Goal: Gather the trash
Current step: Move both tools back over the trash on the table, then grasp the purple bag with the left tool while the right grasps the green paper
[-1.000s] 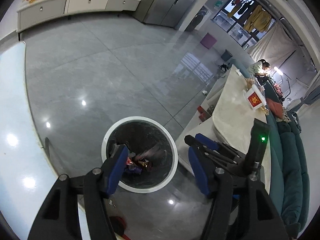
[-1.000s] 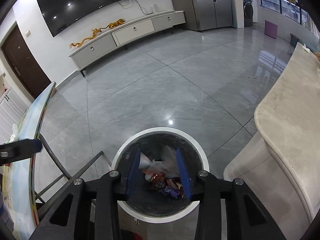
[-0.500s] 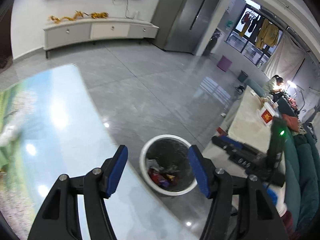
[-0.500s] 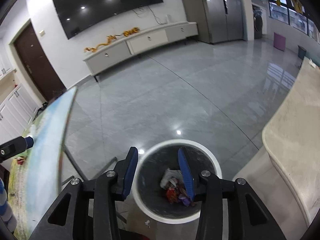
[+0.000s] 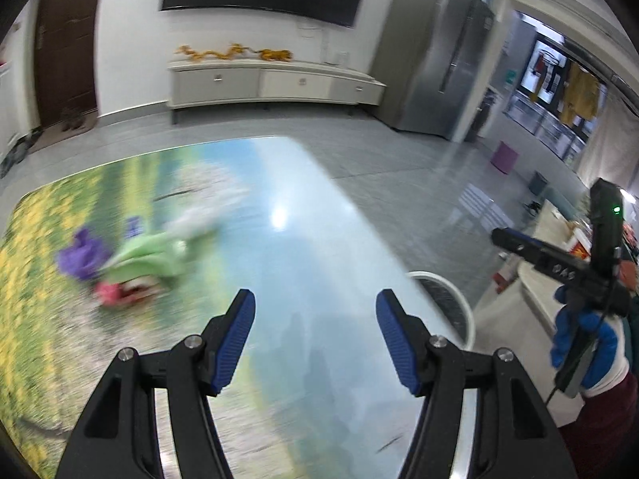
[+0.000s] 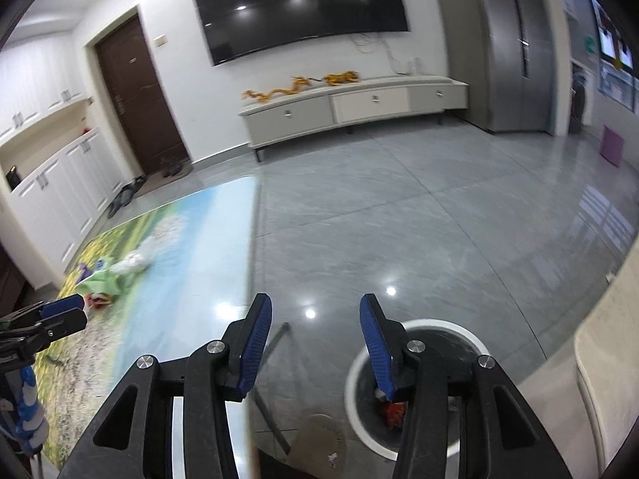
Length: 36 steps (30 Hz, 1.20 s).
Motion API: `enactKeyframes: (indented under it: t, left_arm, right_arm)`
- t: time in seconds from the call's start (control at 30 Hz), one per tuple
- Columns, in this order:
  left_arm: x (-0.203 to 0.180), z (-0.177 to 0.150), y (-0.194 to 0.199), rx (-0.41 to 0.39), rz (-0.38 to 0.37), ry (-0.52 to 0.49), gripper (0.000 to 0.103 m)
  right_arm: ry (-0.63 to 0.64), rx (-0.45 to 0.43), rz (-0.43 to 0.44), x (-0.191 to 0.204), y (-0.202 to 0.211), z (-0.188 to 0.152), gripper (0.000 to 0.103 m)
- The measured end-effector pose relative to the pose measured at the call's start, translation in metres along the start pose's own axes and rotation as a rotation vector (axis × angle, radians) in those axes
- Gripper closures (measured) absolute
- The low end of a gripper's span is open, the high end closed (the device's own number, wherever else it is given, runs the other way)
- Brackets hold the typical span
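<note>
A heap of trash lies on the picture-printed table (image 5: 303, 239): a green wrapper (image 5: 151, 253), a purple piece (image 5: 82, 257), a red piece (image 5: 110, 291) and a white crumpled piece (image 5: 191, 221). My left gripper (image 5: 313, 337) is open and empty above the table, right of the heap. My right gripper (image 6: 315, 343) is open and empty, over the table's edge and the white-rimmed bin (image 6: 419, 383), which holds wrappers. The heap also shows in the right wrist view (image 6: 108, 281).
The bin's rim (image 5: 451, 303) peeks past the table's right edge. A pale stone counter (image 6: 611, 343) stands right of the bin. A grey tiled floor (image 6: 419, 215) stretches to a white TV cabinet (image 6: 359, 107). The table's metal leg (image 6: 267, 383) stands by the bin.
Both grippers have lifted and swung left, away from the bin towards the table. The trash heap on the table has come into view. Both stay open and empty.
</note>
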<state>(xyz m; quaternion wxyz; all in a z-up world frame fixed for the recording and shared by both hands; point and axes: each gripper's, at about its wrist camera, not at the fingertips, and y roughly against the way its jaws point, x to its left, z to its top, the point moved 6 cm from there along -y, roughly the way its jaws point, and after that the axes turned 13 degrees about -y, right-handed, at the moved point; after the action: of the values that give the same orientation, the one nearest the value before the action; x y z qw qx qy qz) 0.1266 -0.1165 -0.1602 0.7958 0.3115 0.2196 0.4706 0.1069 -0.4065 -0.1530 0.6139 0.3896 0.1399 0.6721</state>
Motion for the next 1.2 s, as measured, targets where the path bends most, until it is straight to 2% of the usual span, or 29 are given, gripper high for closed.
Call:
enactKeyframes:
  t: [0.27,0.4,0.53,0.83,1.2]
  left_arm:
    - [0.100,-0.043,0.034,0.020,0.153,0.109,0.042]
    - [0.138,-0.049,0.043,0.014,0.181,0.155,0.042]
    - [0.157,-0.040,0.036,0.023,0.194,0.157,0.042]
    - [0.191,-0.020,-0.010,0.084,0.200,0.113,0.042]
    - [0.218,-0.024,-0.046,0.132,0.177,0.150,0.042]
  right_arm:
    - [0.142,0.066,0.108,0.080,-0.024,-0.014,0.059]
    - [0.228,0.114,0.171,0.128,-0.041,-0.029,0.059]
    - [0.315,0.154,0.227,0.169,-0.057,-0.044,0.059]
    - [0.502,0.197,0.339,0.250,-0.086,-0.070,0.059]
    - [0.584,0.240,0.363,0.289,-0.136,-0.082,0.058]
